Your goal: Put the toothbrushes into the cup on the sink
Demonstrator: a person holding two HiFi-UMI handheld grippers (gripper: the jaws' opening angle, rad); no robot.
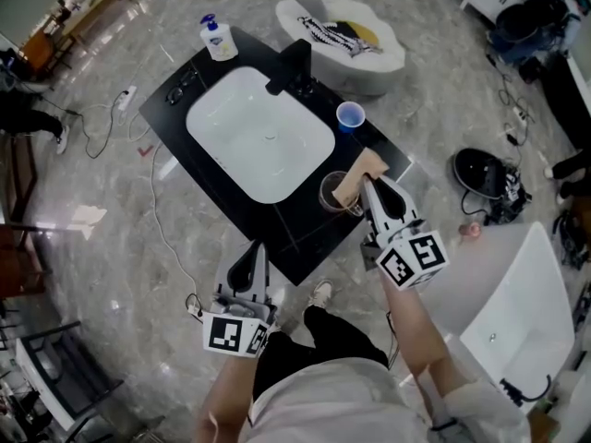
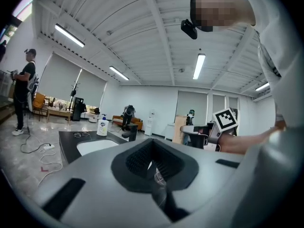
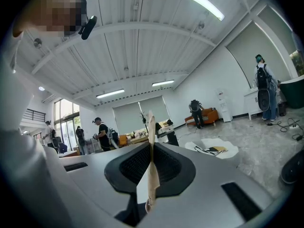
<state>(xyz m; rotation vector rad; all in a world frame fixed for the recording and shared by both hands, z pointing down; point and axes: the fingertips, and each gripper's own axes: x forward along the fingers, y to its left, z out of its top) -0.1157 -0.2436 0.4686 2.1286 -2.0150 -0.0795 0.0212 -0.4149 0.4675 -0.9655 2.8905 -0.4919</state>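
A dark brown cup stands on the black sink counter at the basin's right front corner. My right gripper is shut on a flat tan toothbrush packet, held edge-on right beside and partly over that cup. My left gripper hangs lower, off the counter's front edge, with its jaws together. Something thin and pale shows between its pads, but I cannot tell what it is. A small blue cup stands near the faucet.
The white basin fills the counter's middle. A soap bottle and a pair of glasses sit at its far side. On the floor are a white cushion, cables and a white tub at the right.
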